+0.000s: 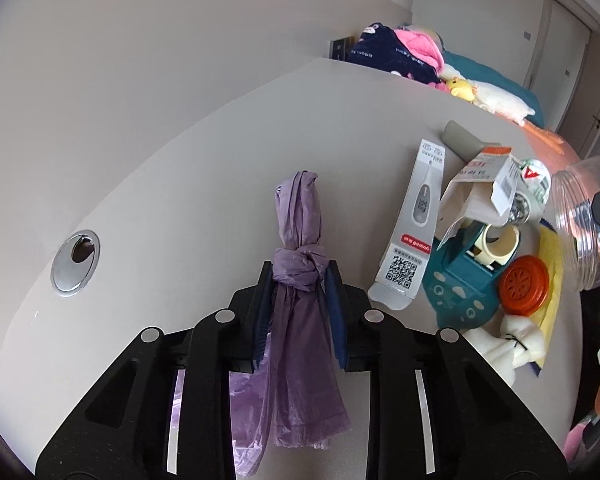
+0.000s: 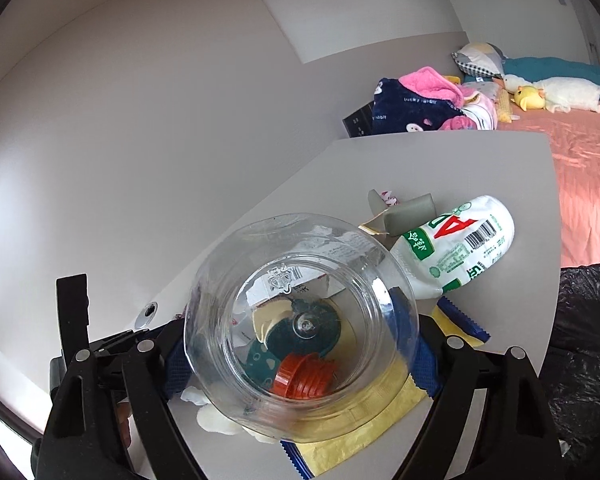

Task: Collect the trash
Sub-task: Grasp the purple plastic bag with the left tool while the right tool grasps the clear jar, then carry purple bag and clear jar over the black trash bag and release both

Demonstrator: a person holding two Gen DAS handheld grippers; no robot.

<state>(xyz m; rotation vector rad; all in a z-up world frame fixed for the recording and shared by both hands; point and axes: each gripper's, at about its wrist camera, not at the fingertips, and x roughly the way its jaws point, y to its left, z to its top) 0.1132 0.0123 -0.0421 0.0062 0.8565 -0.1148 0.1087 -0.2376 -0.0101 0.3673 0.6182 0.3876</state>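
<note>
Trash is in both your grippers, but most of it sits on the desk (image 1: 204,184) and waits for you. Your left gripper (image 1: 299,292) is closed on a purple bag (image 1: 298,268), knotted in the middle, with its ends hanging in front of and behind the fingers. Your right gripper (image 2: 300,344) is squeezed on a clear jar (image 2: 300,316), held up above the pile. The jar looks empty; what you see through it lies on the desk under it.

I think you are near the start. Nothing looks put away yet. A black bag (image 2: 580,340) shows at the right edge of the desk in the right view, and that may be where the trash goes, but I cannot tell for sure.

Left to pick up, all close together on the right side of the desk: a long white box (image 1: 414,224), a torn box (image 1: 480,184), a milk pouch (image 2: 456,248), an orange lid (image 1: 524,290), a yellow wrapper (image 2: 364,416) and some white foam (image 1: 508,344). A teal tape holder (image 1: 464,284) sits in the middle of them, touching the long box and the lid. It may not be trash, so watch you do not grab it.

Things lie on top of each other, so pulling one could drag another. A round hole (image 1: 75,260) is on the far left of the desk, well apart from the pile. Far behind is a bed (image 2: 588,184) with clothes and soft toys.
</note>
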